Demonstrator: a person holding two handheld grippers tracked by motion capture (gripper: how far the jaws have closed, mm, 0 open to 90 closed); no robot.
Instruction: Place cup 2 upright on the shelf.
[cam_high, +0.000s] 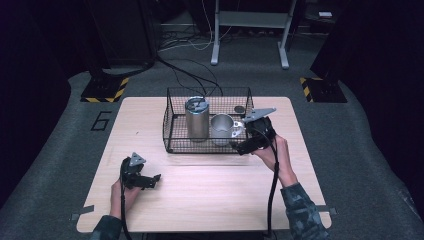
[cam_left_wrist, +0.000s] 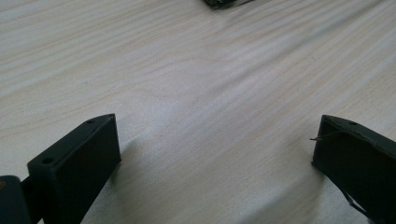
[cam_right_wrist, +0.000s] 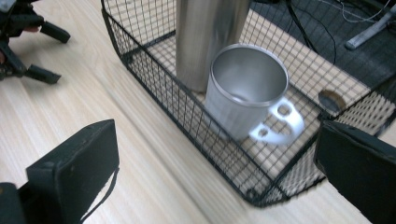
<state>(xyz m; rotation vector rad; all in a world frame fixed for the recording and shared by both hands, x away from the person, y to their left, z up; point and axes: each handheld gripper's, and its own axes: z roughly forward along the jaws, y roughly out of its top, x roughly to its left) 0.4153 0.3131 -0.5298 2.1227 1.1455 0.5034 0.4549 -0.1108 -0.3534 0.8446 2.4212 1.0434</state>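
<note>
Hovering at the front right corner of the wire basket (cam_high: 170, 142), the right gripper (cam_high: 248, 141) has its jaws spread wide and grips nothing. It looks to be going for the metal cup (cam_right_wrist: 245, 88), which stands upright inside the basket, just beside the taller steel canister (cam_right_wrist: 205, 32), its flat pierced handle (cam_right_wrist: 279, 126) pointing toward the gripper. The chief risk, as I judge it, is the basket's rim: a jaw coming in low could catch the mesh and drag or tip the whole basket. A pinch on the thin handle alone may let the cup swing or slip, and a careless reach could knock it against the canister. The left gripper (cam_high: 144, 181) rests low over the bare table (cam_left_wrist: 196, 70), jaws equally wide and empty, well apart from the basket, so nothing steadies it
</note>
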